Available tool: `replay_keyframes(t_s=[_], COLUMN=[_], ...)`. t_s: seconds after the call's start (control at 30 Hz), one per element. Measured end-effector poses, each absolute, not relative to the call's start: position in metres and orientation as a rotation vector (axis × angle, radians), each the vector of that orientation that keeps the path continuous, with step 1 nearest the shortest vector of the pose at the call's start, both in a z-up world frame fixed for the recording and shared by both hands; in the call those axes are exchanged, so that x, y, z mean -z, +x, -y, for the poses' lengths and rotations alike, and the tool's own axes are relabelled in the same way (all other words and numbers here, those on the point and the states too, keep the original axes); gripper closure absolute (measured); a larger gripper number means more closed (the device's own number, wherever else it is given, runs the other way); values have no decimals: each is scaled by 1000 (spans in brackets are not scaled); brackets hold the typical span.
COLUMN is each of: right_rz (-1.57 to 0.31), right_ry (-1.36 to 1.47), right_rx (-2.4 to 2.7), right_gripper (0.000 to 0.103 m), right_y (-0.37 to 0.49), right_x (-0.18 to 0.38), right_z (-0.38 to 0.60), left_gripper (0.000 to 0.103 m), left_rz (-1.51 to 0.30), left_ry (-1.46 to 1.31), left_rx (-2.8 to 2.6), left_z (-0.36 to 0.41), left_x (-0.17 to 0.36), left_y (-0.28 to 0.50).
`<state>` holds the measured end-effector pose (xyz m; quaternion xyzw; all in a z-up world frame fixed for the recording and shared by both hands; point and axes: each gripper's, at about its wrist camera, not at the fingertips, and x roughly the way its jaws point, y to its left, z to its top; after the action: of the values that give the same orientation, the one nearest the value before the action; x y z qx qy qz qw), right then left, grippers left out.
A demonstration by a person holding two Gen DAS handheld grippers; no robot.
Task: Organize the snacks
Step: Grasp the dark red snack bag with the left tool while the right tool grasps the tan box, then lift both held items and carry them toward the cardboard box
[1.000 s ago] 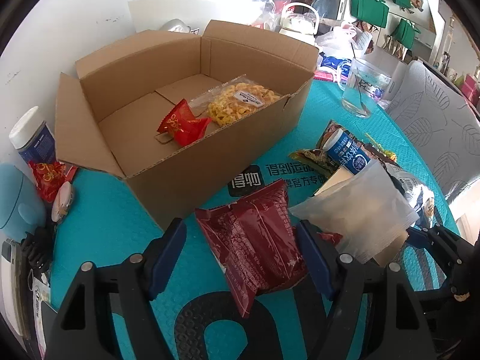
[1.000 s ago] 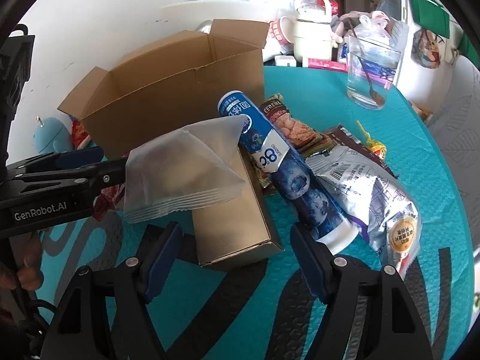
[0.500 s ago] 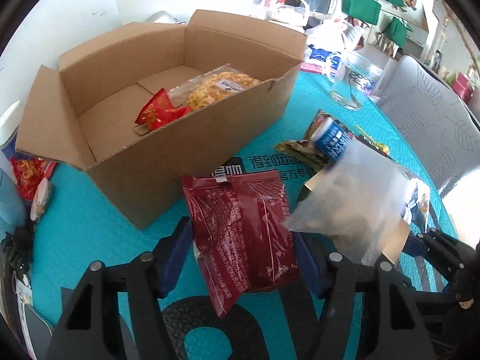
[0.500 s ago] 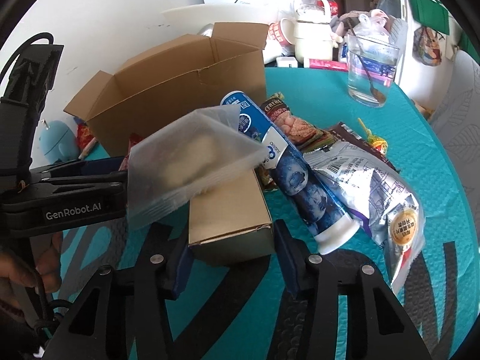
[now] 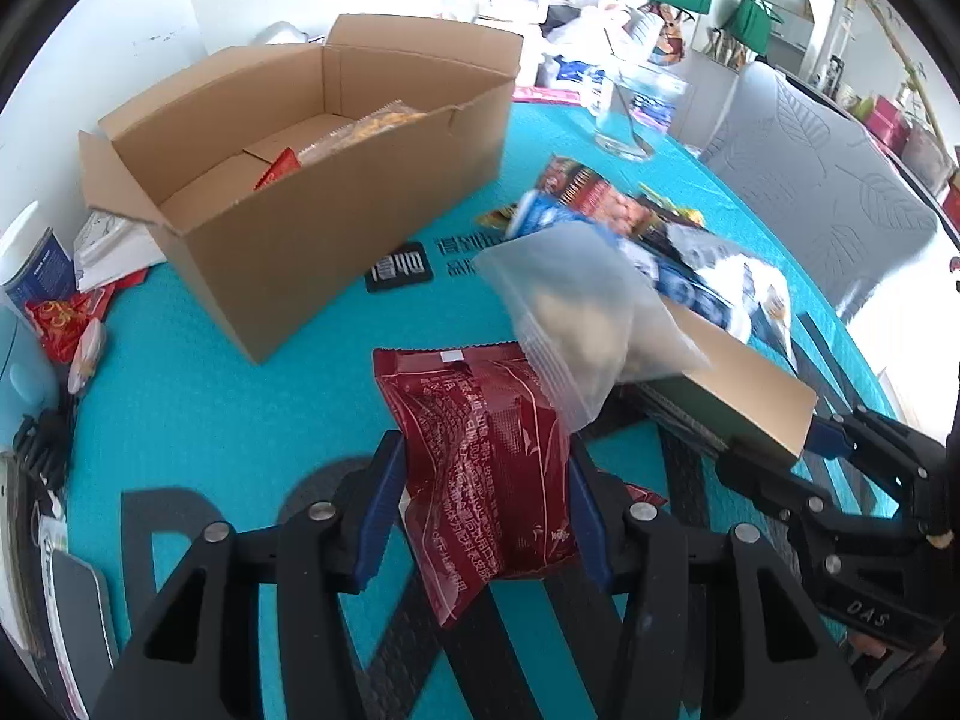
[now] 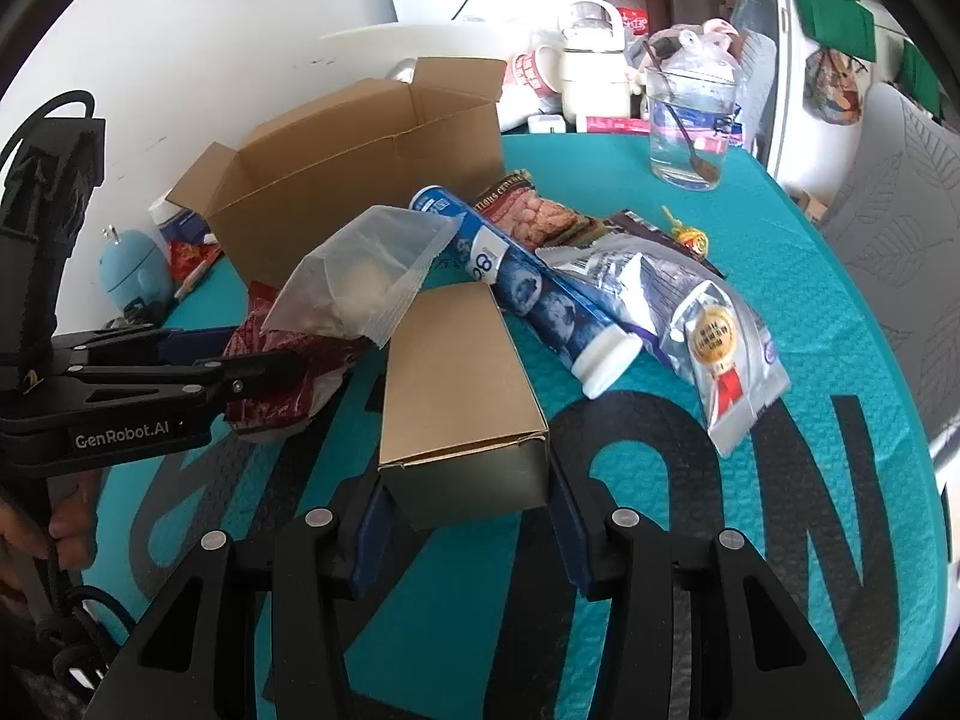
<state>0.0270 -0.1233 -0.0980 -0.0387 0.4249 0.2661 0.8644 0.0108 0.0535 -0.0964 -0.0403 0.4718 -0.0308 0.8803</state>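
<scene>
My left gripper [image 5: 483, 504] is shut on a dark red snack bag [image 5: 486, 456], lifted off the teal table; it also shows in the right wrist view [image 6: 282, 372]. My right gripper [image 6: 465, 504] is shut on a gold carton [image 6: 462, 384], seen from the left wrist too [image 5: 738, 396]. A clear pouch of pale snacks [image 5: 588, 312] rests on the carton's far end [image 6: 360, 276]. The open cardboard box [image 5: 288, 174] stands behind, holding a yellow chips bag [image 5: 372, 123] and a red packet [image 5: 277, 167].
A blue tube [image 6: 528, 294], a silver bag [image 6: 690, 324], a nut packet [image 6: 534, 216] and a lollipop [image 6: 690, 237] lie right of the carton. A glass with a spoon [image 6: 690, 126] and a white kettle [image 6: 594, 72] stand behind. A blue jar [image 6: 135, 267] stands left.
Both grippers have closed: the left on the red bag, the right on the gold carton. Both have lifted their loads, and the clear pouch has tipped on the carton.
</scene>
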Motion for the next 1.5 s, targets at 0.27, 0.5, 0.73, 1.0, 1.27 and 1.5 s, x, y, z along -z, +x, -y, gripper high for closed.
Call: replay_keyframes(t_s=[0.27, 0.5, 0.73, 1.0, 1.27, 1.5], right_rz=[-918, -965, -971, -933, -907, -949], right_ry=[-62, -54, -52, -128, -187, -116], right_rx=[-546, -560, -546, -525, -502, -530], right_gripper=[56, 56, 51, 38, 59, 60], right_y=[-5, -24, -15, -5, -4, -3], right_x=[100, 105, 111, 114, 114, 111], right_z=[148, 157, 152, 137, 130, 137], left_gripper=[53, 51, 25, 23, 46, 50], left_rz=[-1019, -1023, -1083, -1058, -1020, -1025], left_ry=[-61, -24, -80, -26, -47, -38], left_rx=[120, 119, 125, 101, 90, 97], left_z=[-39, -29, -29, -24, -28, -30], left_x=[94, 97, 117, 120, 117, 109], left_y=[-20, -26, -10, -8, -10, -14])
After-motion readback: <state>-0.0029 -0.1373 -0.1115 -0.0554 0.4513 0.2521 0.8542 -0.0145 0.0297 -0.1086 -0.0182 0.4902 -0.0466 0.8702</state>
